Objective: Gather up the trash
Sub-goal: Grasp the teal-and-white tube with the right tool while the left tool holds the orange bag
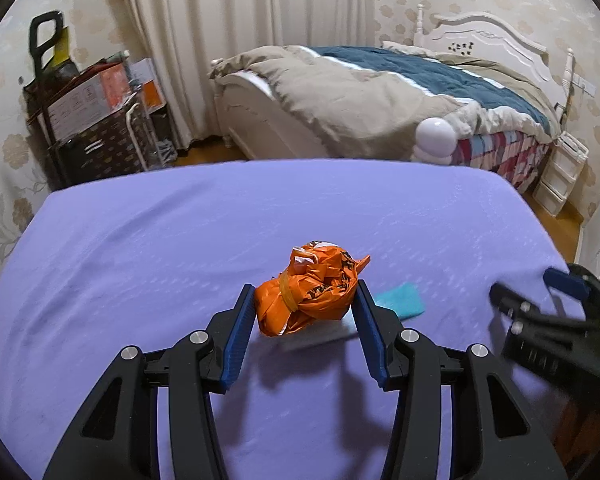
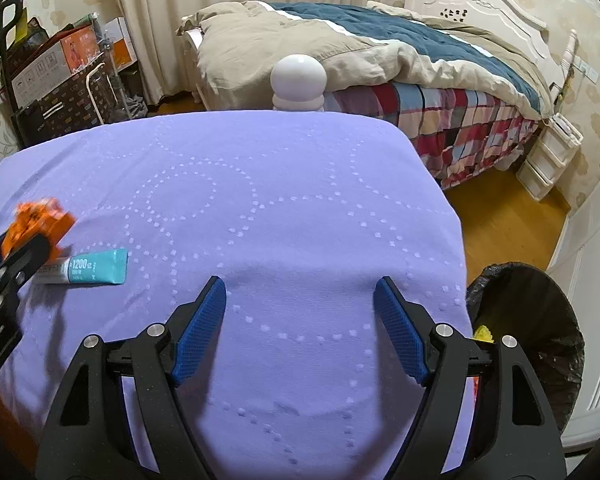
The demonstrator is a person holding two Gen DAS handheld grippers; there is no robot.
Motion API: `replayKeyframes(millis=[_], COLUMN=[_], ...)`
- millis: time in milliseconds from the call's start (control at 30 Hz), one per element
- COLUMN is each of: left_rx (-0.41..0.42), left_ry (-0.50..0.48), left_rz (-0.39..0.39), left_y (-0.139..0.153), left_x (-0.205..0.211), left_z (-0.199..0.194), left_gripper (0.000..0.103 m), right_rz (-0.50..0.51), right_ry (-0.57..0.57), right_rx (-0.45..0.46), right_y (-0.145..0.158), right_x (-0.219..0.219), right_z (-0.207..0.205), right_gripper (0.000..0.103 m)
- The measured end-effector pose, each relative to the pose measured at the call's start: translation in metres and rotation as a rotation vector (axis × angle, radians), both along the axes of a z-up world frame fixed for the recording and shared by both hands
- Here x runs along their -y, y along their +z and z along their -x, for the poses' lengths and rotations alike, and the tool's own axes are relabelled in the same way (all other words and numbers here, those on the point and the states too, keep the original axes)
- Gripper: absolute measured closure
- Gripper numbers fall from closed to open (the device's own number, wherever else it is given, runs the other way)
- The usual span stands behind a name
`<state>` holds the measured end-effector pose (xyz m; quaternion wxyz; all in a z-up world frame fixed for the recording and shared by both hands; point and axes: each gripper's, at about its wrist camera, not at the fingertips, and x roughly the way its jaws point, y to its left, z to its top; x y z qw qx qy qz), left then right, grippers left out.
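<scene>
I am in a bedroom, working over a table under a purple cloth [image 2: 284, 184], with an unmade bed [image 1: 400, 92] behind it and a bin lined with a black bag [image 2: 540, 320] on the floor at the table's right edge. My left gripper [image 1: 304, 304] has its blue pads either side of a crumpled orange plastic wrapper [image 1: 308, 296]; the pads look to be touching its flanks, but I cannot tell whether they are pressing yet or only framing it, and the wrapper's underside seems to sit just clear of the cloth, though I cannot be sure. It is bunched into a loose ball cinched by a band around its waist, so I judge it light, soft and springy: it will crush rather than resist, and the glossy film may slip if I pinch only a stray flap. The thick middle near the band is the surest hold. Just beside it, partly under it from my left camera, lies a flattened teal and white tube [image 2: 88, 270], flat on the cloth; that one is thin and limp, best taken across its width near the stiffer end. My right gripper [image 2: 300, 320] hangs over bare cloth with its fingers wide apart and nothing between them, near the bin, where something yellow [image 2: 483, 334] shows already.
</scene>
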<state>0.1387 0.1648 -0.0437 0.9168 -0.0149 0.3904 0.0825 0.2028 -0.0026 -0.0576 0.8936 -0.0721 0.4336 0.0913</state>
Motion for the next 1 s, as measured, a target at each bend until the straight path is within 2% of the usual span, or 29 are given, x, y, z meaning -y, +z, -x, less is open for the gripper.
replayKeyframes(millis=[433, 733, 1000], left_rx=[-0.046, -0.037, -0.028], left_ry=[0.136, 0.139, 0.155], left_rz=[0.007, 0.006, 0.003], left_y=[-0.012, -0.013, -0.012], left_x=[-0.066, -0.067, -0.071], left_z=[0.059, 0.078, 0.082], left_gripper=[0.054, 0.054, 0.054], right_rz=[-0.009, -0.003, 0.002], right_ry=[0.069, 0.125, 0.155], right_rx=[-0.011, -0.020, -0.028], right_y=[-0.001, -0.002, -0.001], right_x=[-0.041, -0.074, -0.070], right_z=[-0.015, -0.022, 0.005], right_gripper=[0.027, 0.027, 0.027])
